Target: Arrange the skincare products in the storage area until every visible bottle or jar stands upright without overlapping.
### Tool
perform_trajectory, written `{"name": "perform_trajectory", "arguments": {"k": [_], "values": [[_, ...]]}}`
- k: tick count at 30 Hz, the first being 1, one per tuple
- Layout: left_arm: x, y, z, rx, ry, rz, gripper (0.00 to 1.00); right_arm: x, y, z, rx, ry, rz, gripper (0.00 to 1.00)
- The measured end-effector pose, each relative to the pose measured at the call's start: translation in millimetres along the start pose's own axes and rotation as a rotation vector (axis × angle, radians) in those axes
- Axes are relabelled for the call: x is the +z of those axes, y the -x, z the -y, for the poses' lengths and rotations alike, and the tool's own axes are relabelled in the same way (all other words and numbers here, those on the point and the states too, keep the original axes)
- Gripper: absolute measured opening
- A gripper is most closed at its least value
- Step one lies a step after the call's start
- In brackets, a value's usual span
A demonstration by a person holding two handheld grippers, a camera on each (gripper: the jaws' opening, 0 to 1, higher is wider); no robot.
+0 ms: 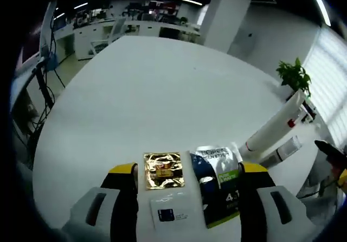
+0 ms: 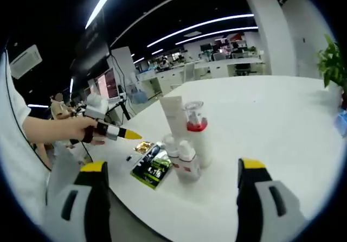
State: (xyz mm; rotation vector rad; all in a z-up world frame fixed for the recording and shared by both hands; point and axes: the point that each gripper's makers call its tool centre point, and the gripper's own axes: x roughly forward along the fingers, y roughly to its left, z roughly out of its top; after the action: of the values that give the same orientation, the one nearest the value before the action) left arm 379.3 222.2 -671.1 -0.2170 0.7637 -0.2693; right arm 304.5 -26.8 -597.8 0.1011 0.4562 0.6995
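A cluster of skincare bottles stands upright on the white table [image 2: 282, 122]: a tall white tube [image 2: 173, 116], a clear-topped pump bottle with a red collar [image 2: 196, 133] and two small white bottles [image 2: 187, 163]. Beside them lie flat sachets, a green-black one [image 2: 153, 169] and a gold one [image 2: 143, 146]. My right gripper [image 2: 173, 167] is open, short of the cluster and holding nothing. A hand holds my left gripper [image 2: 116, 132] over the sachets. That left gripper [image 1: 187, 169] is open above the gold sachet [image 1: 162, 170], a blue-green sachet [image 1: 219, 190] and a white sachet [image 1: 171, 212]. The white bottles [image 1: 274, 128] slant at the right.
The round white table [image 1: 162, 84] is bare behind the sachets. A potted plant [image 1: 295, 76] stands at its far edge. Office desks and monitors [image 2: 217, 57] fill the background. A person's arm and white sleeve [image 2: 32, 131] are at the left.
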Motion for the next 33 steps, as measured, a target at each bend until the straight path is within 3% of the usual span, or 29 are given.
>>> {"name": "perform_trajectory", "arguments": {"k": [9,15,20,22,33], "values": [[-4.4,28.0,20.4,-0.113,-0.171,0.016,0.87,0.7,-0.2,-9.3,0.024,0.015,0.000,0.99],[-9.0,45.5,25.5,-0.159,-0.236,0.018,0.94,-1.2,2.8,-7.4,0.021,0.017,-0.007,0.99],[-10.0,58.7,34.7,-0.238,-0.304,0.045,0.97,-1.4,4.6,-4.1,0.020,0.019,-0.005,0.99],[-10.8,64.3,41.3,-0.300,-0.307,0.054,0.97,-2.3,4.3,-4.1,0.024,0.023,-0.008,0.99],[-8.7,75.7,30.5,-0.294,-0.358,0.090,0.97,-3.1,2.9,-0.4,0.028,0.037,-0.016,0.99]]}}
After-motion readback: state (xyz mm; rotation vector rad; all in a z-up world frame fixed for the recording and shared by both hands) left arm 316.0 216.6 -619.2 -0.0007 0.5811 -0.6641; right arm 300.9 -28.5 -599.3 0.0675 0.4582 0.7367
